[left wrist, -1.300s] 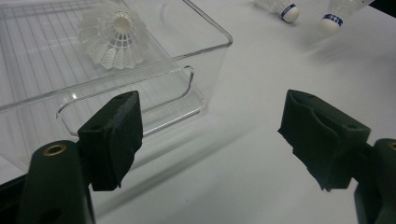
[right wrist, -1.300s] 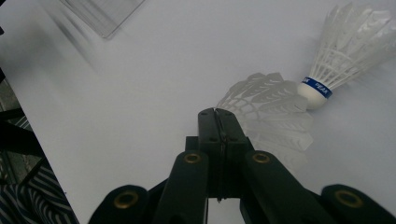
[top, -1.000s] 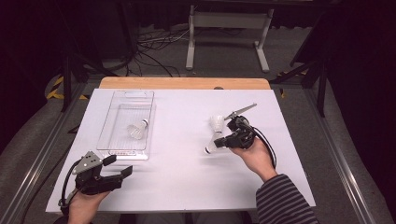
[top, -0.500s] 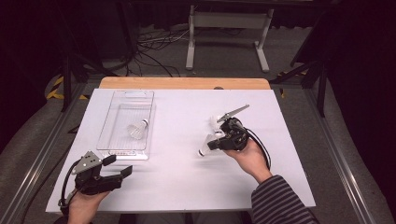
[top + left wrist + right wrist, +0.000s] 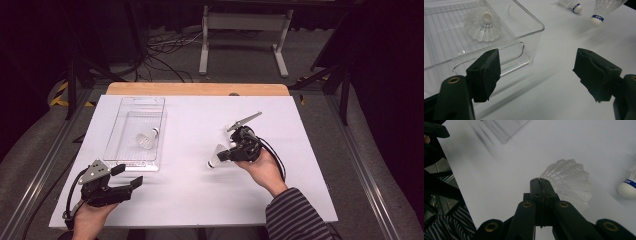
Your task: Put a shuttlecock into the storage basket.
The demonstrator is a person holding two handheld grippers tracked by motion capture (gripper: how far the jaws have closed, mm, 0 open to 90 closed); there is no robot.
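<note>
Overhead, clear tray beside shuttlecock.

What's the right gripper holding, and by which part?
The right gripper pinches a shuttlecock by the edge of its feather skirt, jaws shut on it. The left gripper holds nothing.

Clear tray left, bare sheet centre

A white sheet lies under my left tongs and my right tongs. Beyond both, along the far edge, runs a wooden strip. Farther still, on the grey floor, stands a white metal frame, with black cables nearer my left tongs' side.
</note>
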